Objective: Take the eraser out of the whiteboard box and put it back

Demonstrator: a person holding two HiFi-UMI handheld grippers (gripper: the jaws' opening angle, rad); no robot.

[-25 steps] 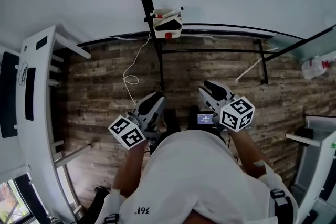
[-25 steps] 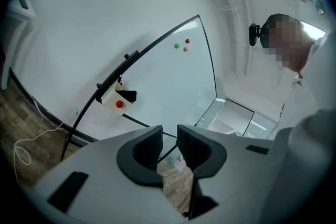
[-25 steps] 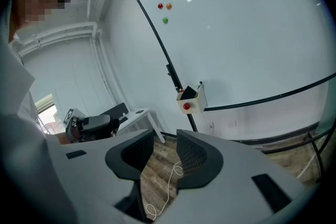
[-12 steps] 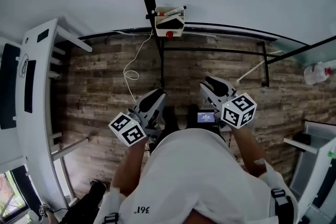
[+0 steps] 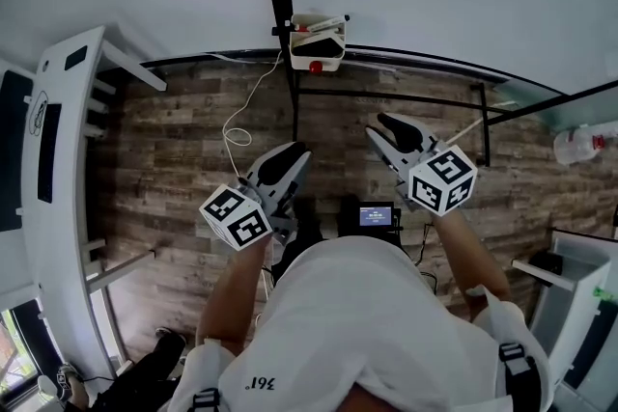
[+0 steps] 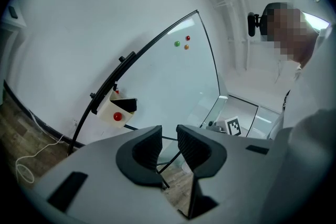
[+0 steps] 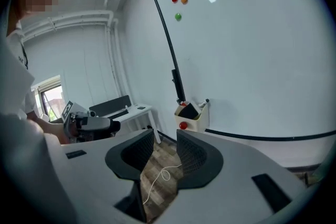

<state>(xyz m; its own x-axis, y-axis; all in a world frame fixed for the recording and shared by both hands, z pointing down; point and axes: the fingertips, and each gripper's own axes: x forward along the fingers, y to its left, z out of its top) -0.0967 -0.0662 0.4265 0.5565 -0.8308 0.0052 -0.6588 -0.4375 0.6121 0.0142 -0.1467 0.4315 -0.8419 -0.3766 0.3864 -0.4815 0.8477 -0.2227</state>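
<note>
Left claw: my left gripper is empty, with its jaws a little apart and only floor and a black stand leg showing through the gap.
Right claw: my right gripper is also parted and holds nothing; the wooden floor shows between its jaws.
Eraser: the eraser is a dark wedge leaning inside the whiteboard box, with its top above the rim.
Box: it hangs at the lower edge of the whiteboard, has a red knob on its front, and is well apart from both claws.
Handling, my guess: light, with a stiff back and a soft felt face; not fragile and not slippery.
Where to grip: I would pinch the exposed top across its narrow sides, with the pads on the hard body.
Caution: I would lift straight up, since the small box may shift if dragged.
</note>
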